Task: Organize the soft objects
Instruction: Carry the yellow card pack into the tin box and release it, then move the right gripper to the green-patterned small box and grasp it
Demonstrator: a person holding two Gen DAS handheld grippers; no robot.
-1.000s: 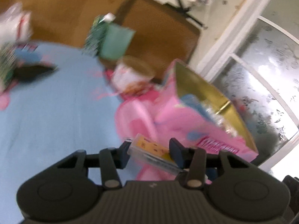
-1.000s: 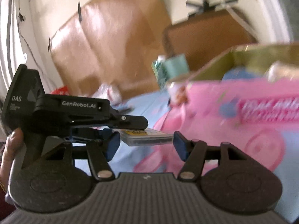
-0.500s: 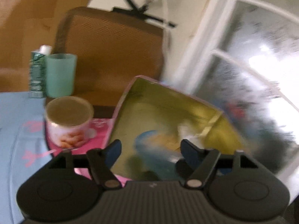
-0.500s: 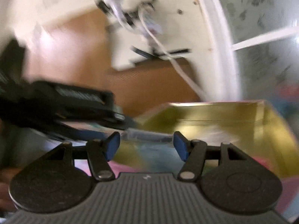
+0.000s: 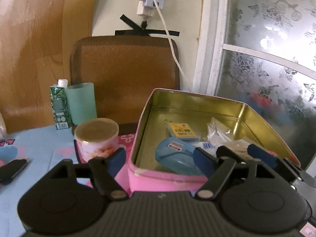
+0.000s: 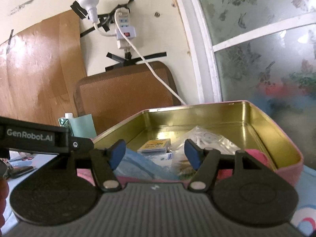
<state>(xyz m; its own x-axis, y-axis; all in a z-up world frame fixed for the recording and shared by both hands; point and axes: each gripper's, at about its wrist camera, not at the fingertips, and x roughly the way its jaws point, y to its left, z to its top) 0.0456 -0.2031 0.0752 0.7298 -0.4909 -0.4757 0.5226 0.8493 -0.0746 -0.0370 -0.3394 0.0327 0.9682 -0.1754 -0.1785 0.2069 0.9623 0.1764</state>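
We've dropped the yellow card pack (image 5: 182,132) onto the pink tin (image 5: 167,179) floor, so left gripper (image 5: 159,161), jaws just opened, and right gripper (image 6: 153,153) hover empty and open at its near rim.

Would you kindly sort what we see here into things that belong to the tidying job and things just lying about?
Job: pink tin, yellow card box, blue case, plastic bag, both open tools: left, right.

Lying about: round tub, green carton, teal cup, white cable.
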